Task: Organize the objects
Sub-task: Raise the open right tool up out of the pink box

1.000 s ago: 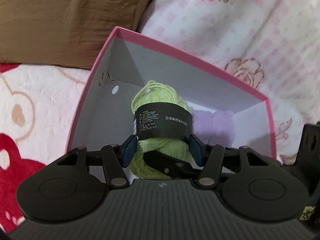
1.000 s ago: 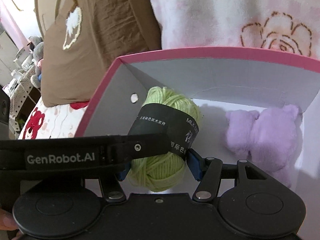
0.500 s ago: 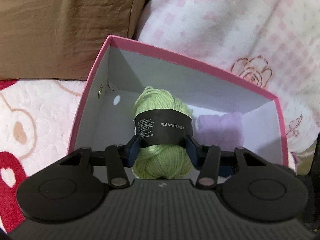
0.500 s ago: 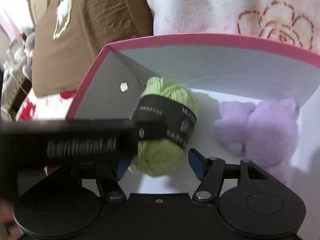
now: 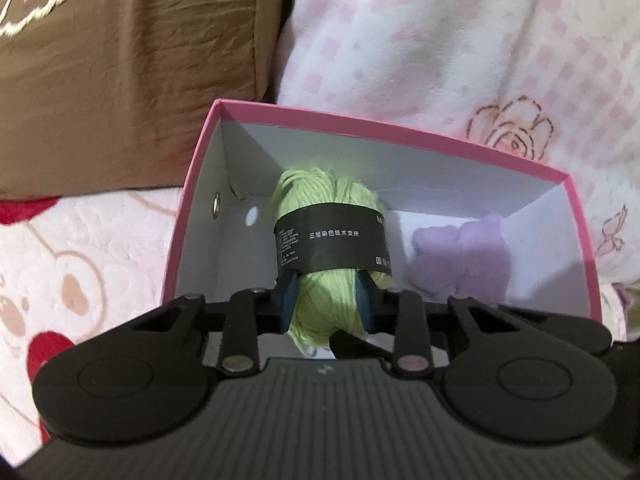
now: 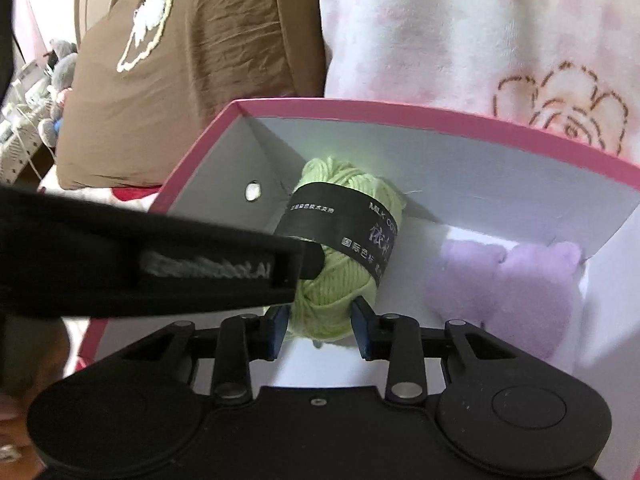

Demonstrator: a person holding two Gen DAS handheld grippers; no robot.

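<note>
Yarn ball (image 5: 328, 280), light green with a black paper band, lay inside the pink box (image 5: 400, 136), toward its left rear part, in the left wrist view. Left claw (image 5: 326, 304) had just been closing, and its blue pads (image 5: 289, 300) pressed on the near end of the ball from both sides, below the band. A lilac plush toy (image 5: 460, 264) sat on the box floor to the right of the ball, apart from it. A brown cushion (image 5: 120, 72) stood behind the box at left; a pink-and-white rose blanket (image 5: 460, 48) filled the background at right. The box rested on a bear-print bedcover (image 5: 80, 272).

Right wrist view: yarn ball (image 6: 340, 280) seen in the same rear-left part of the pink box (image 6: 440, 120), near the wall with a round hole. Right claw (image 6: 320, 322) had also just been closing; its pads (image 6: 362, 326) were clamped on the ball's near end. A black finger of the left claw (image 6: 160, 264) crossed from the left, and its tip met the ball at the band. Lilac plush toy (image 6: 508, 280) lay at right, clear of the ball. Brown cushion (image 6: 180, 60) and rose blanket (image 6: 480, 32) behind.
</note>
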